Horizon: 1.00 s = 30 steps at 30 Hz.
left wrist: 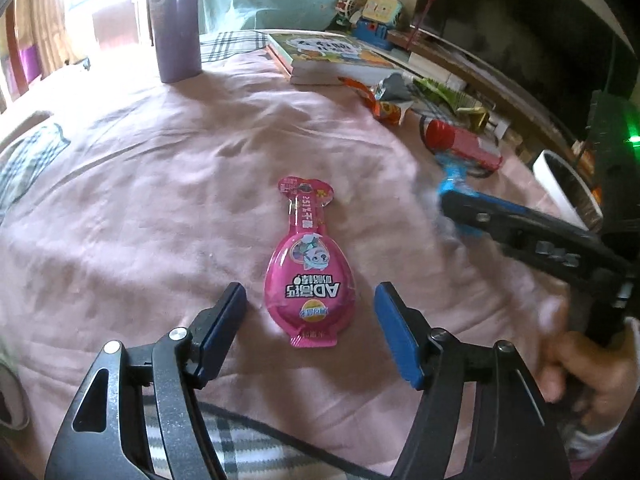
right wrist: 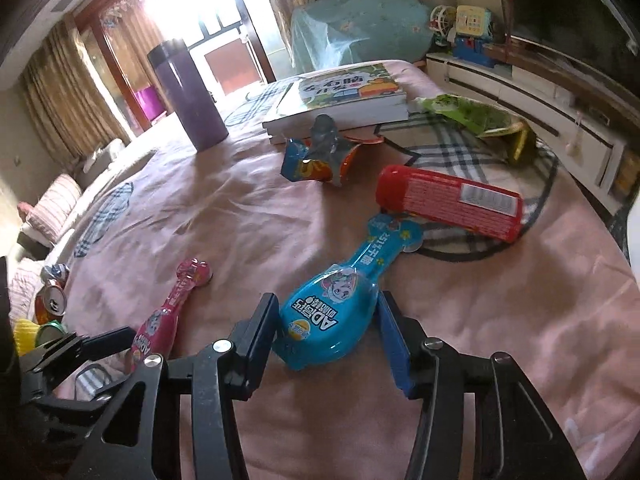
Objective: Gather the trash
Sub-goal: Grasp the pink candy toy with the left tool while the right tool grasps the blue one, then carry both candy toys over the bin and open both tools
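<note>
A pink spoon-shaped snack pack (left wrist: 302,276) lies flat on the pink cloth, just ahead of and between the fingers of my open left gripper (left wrist: 310,298); it also shows in the right wrist view (right wrist: 168,312). My right gripper (right wrist: 326,312) has its pads against both sides of a blue spoon-shaped snack pack (right wrist: 340,308), whose bowl end is tilted up off the cloth. In the left wrist view the right gripper (left wrist: 448,204) is blurred at the right. A crumpled orange-blue wrapper (right wrist: 320,160), a red box (right wrist: 448,204) and a green bag (right wrist: 472,114) lie further back.
A purple tumbler (right wrist: 188,96) stands at the back left. A stack of books (right wrist: 340,100) lies at the back. Cans (right wrist: 50,300) sit at the left edge of the table. A white container (left wrist: 568,188) stands at the right. A TV unit (right wrist: 560,92) runs along the right.
</note>
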Motion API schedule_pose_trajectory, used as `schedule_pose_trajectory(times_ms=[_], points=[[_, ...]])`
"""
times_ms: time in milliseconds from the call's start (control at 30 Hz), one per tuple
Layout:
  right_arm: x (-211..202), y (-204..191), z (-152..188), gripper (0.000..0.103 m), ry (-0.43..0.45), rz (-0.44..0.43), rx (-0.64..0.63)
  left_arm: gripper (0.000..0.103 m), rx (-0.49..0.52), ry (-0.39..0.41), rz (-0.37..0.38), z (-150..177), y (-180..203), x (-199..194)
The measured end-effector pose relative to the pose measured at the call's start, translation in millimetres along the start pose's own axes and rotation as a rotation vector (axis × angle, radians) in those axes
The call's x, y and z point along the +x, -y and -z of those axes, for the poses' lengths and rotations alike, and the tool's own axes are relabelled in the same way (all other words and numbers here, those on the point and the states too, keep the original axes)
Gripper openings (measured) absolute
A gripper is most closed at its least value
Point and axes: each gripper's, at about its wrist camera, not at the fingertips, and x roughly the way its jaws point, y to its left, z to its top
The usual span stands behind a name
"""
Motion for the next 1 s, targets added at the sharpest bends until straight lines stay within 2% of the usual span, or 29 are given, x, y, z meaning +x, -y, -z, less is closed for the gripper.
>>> schedule_pose_trajectory(times_ms=[67, 133, 233, 533, 733, 1000], points=[[-8, 5, 3, 0.051, 0.005, -0.02, 0.012, 0.046, 0.013, 0.008, -0.019, -1, 2, 1], [-17, 8, 7, 0.047, 0.011, -0.035, 0.009, 0.046, 0.0, 0.011, 0.004, -1, 3, 0], [-31, 15, 13, 0.047, 0.017, -0.063, 0.017, 0.046, -0.003, 0.016, 0.02, 0, 11, -4], [-66, 38, 26, 0.047, 0.034, -0.097, 0.008, 0.045, -0.031, 0.023, 0.128, 5, 58, -16], [-92, 66, 33, 0.047, 0.073, -0.109, 0.031, 0.045, -0.012, 0.026, 0.157, 3, 95, -19], [-125, 115, 42, 0.047, 0.131, -0.104, 0.101, 0.045, 0.069, 0.025, 0.184, -4, 153, -21]])
